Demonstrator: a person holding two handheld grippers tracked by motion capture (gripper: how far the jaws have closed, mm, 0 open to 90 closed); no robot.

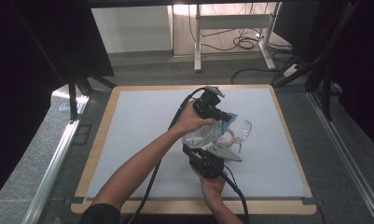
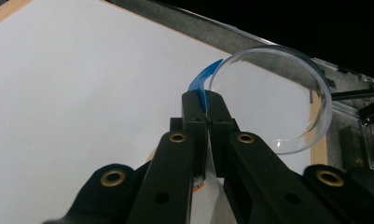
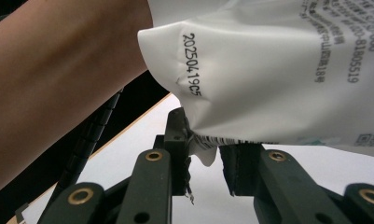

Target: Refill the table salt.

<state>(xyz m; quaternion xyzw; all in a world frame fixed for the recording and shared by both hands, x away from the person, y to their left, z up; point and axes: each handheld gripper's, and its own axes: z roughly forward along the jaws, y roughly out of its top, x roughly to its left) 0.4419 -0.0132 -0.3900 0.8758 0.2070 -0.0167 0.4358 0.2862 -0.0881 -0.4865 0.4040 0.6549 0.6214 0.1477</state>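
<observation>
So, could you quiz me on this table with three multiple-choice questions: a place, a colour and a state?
1. Where is the clear round glass?
A. on the floor
B. over the white mat, beside the white plastic pouch
C. on the far desk

2. What colour is the pouch edge in the left claw?
A. red
B. blue
C. green

3. The left claw is:
A. wide open
B. shut on the pouch
C. lying on the mat

Answers: B, the glass sits next to the pouch above the mat; B, a blue strip rises from the jaws; B, the jaws meet on it.
</observation>
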